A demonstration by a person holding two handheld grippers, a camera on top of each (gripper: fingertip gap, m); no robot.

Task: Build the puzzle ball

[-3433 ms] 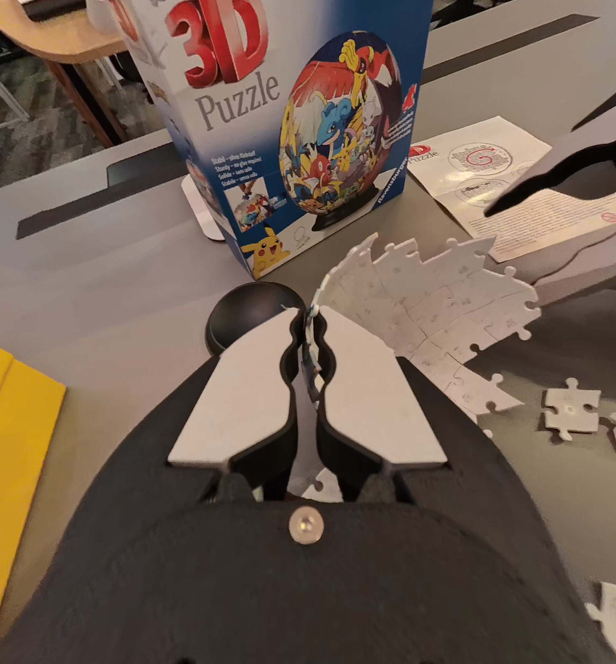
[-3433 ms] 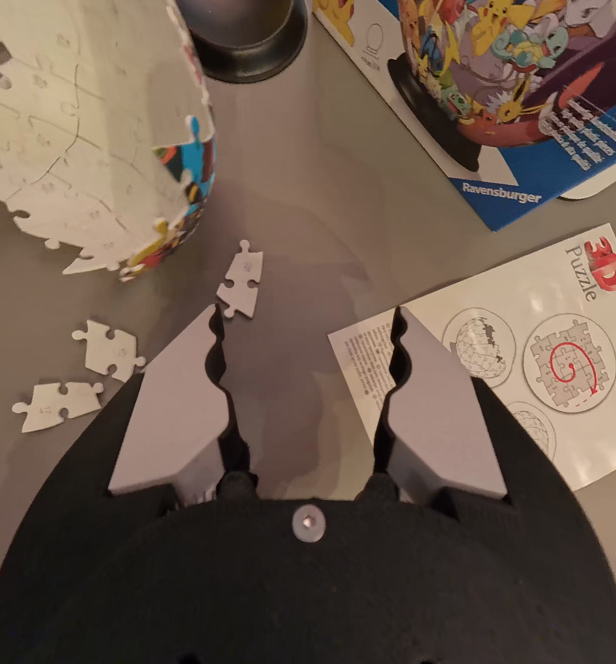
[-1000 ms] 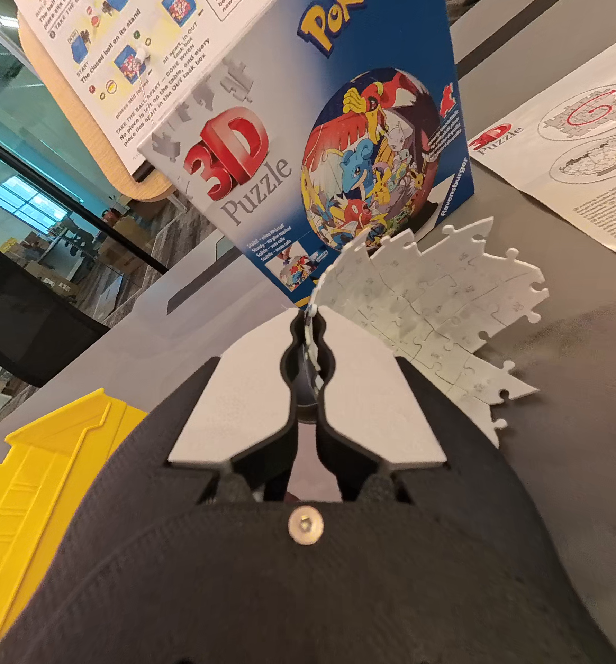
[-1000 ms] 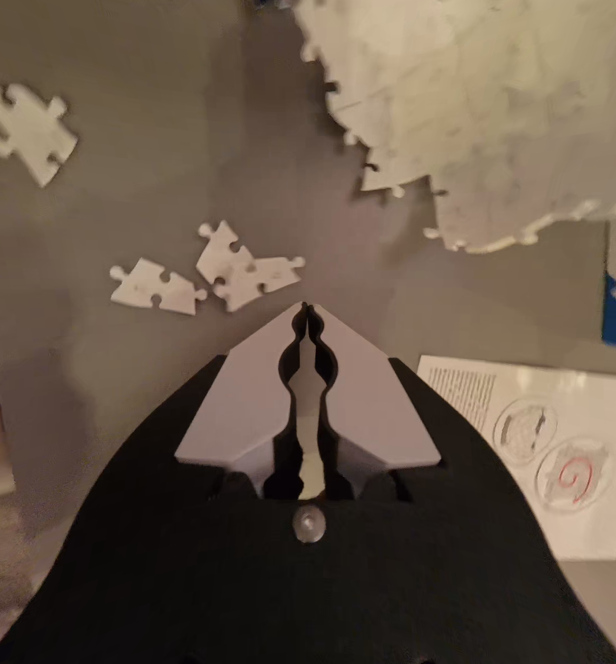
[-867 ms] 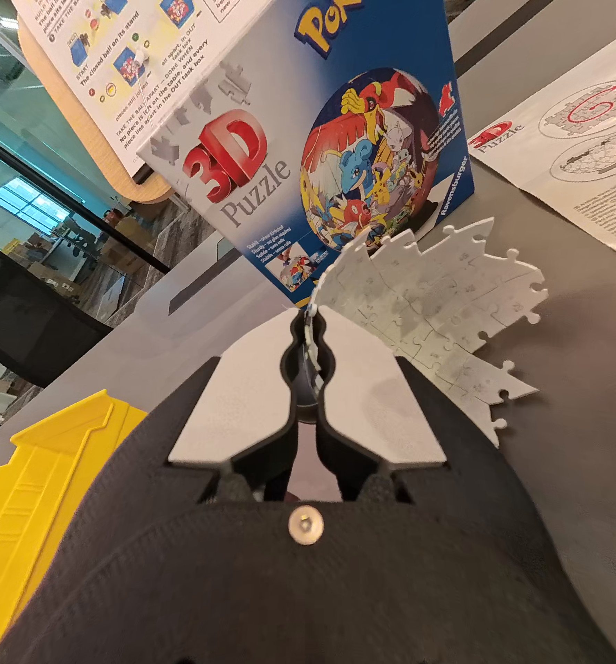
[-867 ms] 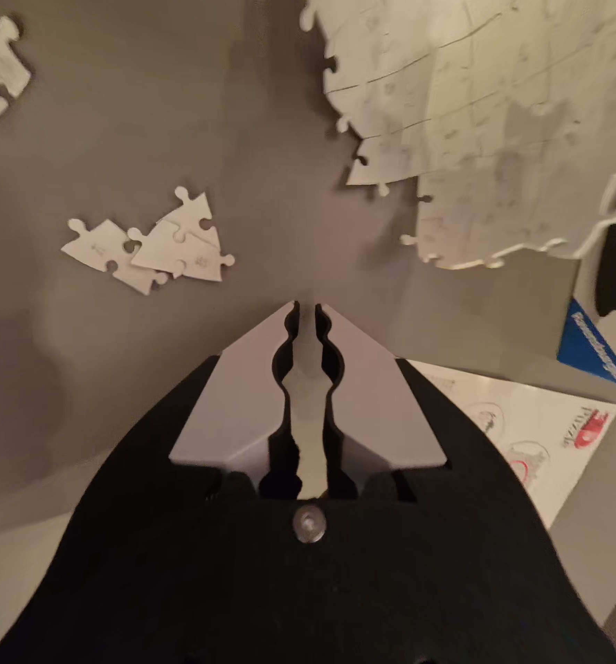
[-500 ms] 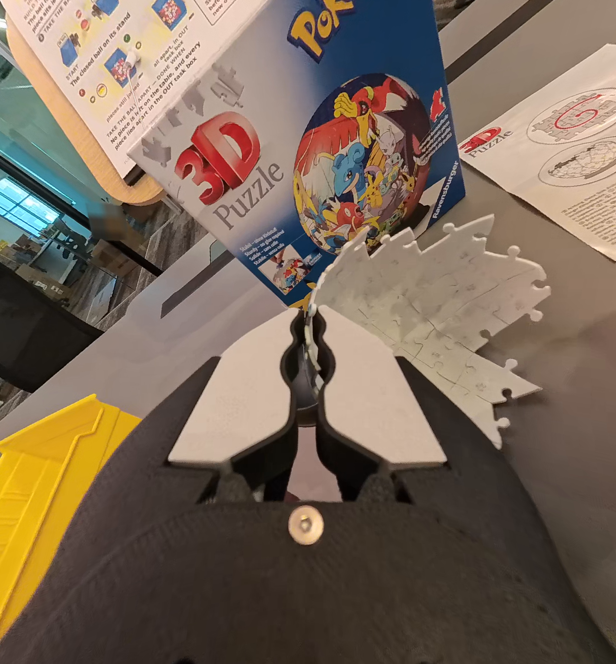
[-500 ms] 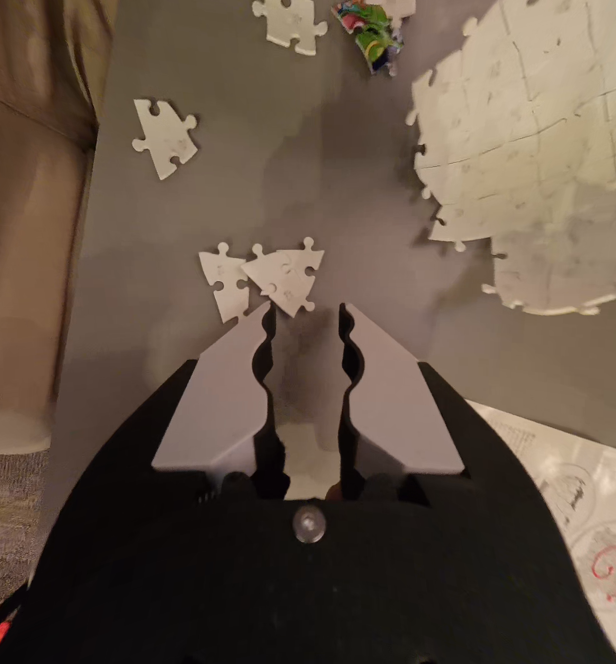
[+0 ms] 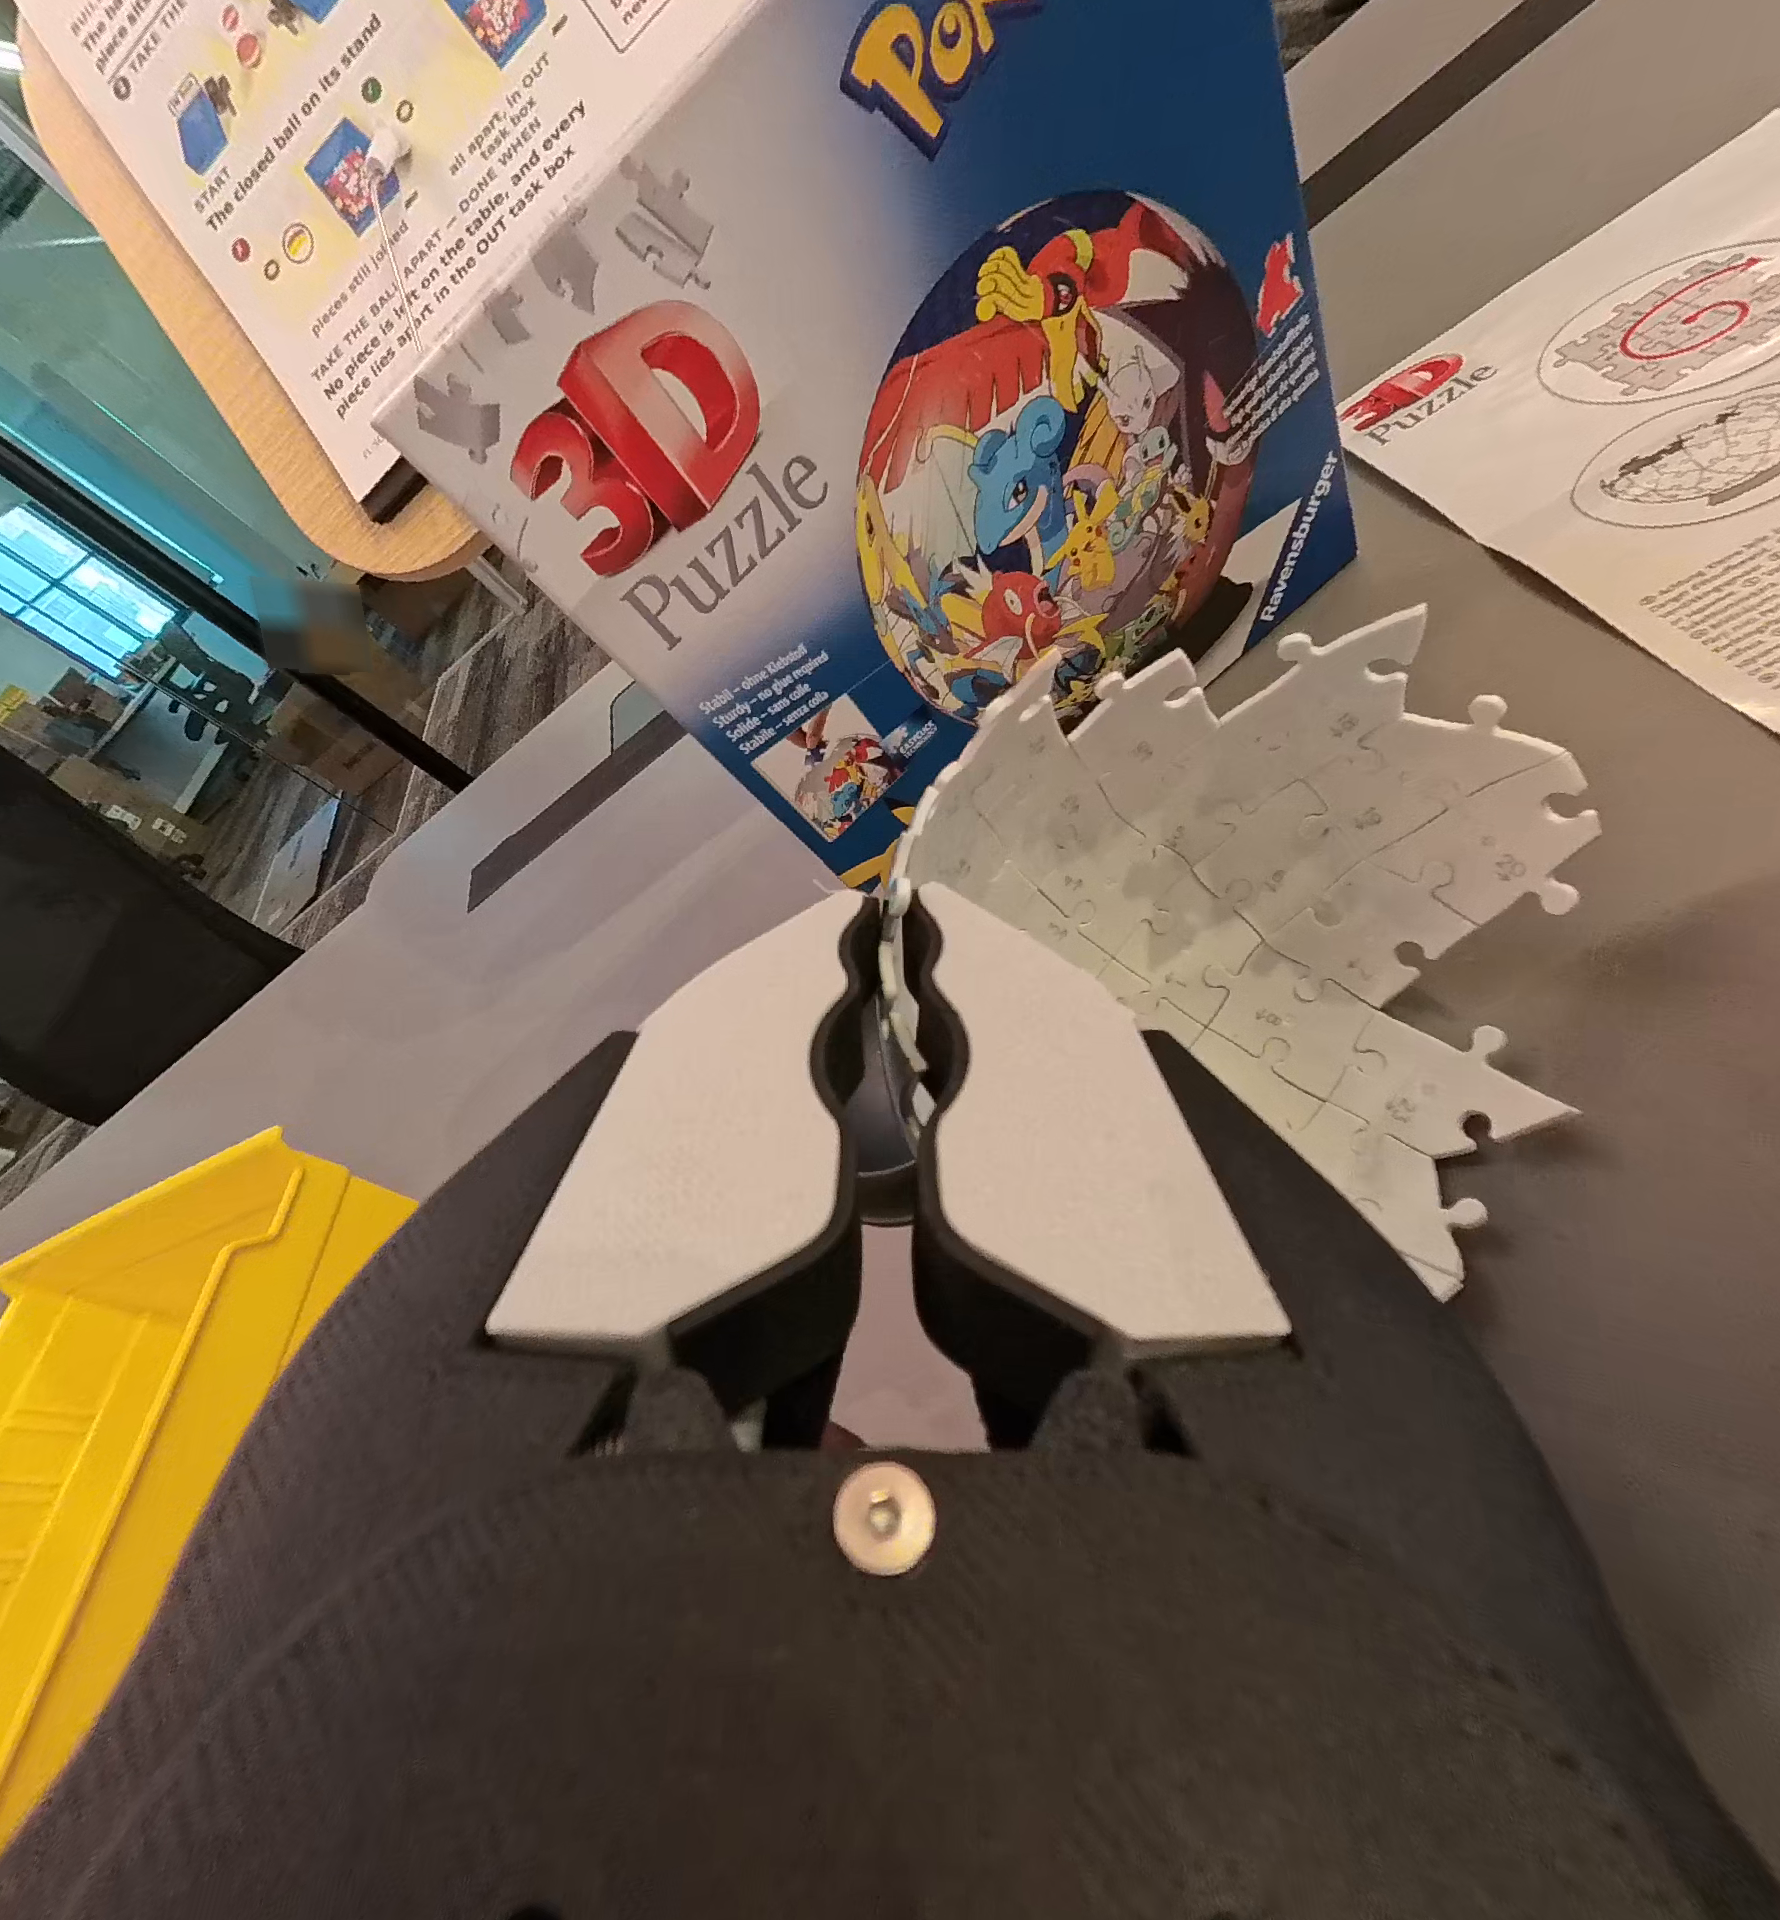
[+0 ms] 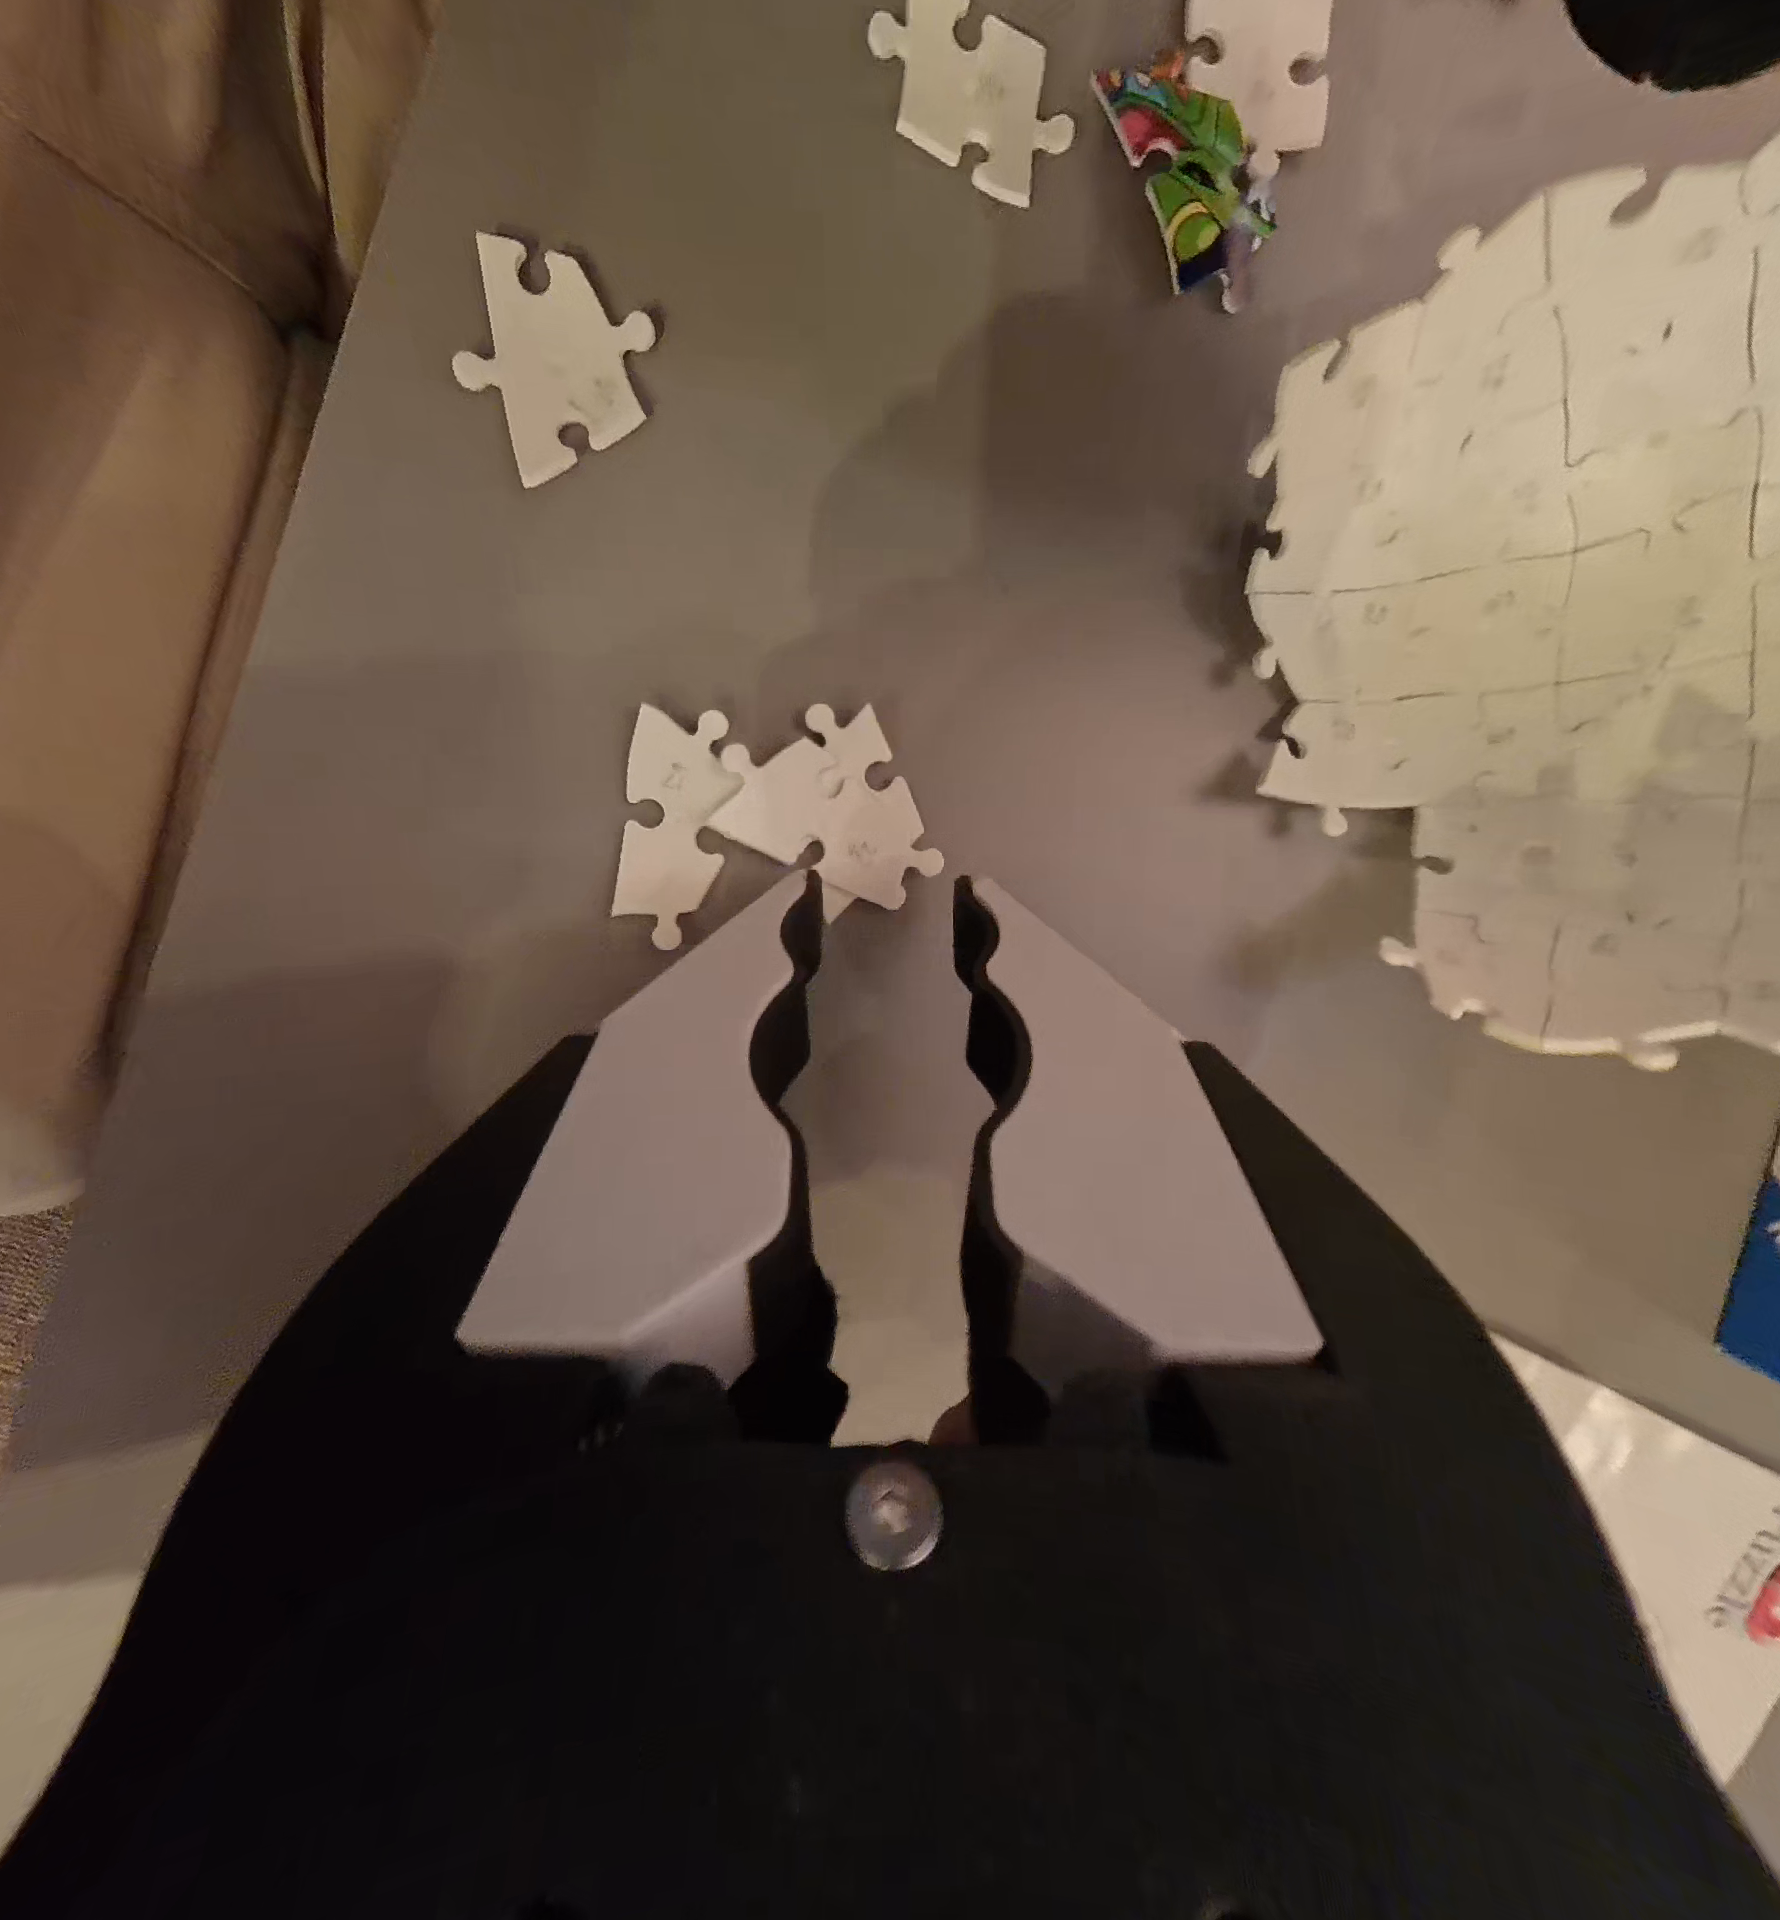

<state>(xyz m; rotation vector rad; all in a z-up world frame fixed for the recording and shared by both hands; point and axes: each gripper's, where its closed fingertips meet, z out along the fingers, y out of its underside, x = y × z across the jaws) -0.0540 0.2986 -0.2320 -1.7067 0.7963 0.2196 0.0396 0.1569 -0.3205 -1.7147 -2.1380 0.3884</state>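
The right gripper (image 10: 886, 894) is open, two overlapping loose pieces (image 10: 824, 810) just ahead of its tips, slightly left; the left gripper (image 9: 898, 914) clamps the half-built shell (image 9: 1239, 914).

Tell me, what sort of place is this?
Probably an office or lab work area: a grey table, glass partitions with stacked boxes behind, and a laminated instruction sheet.

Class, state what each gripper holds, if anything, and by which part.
The left gripper is shut on the part-built ball shell, pinching its edge. The right gripper is open and holds nothing.
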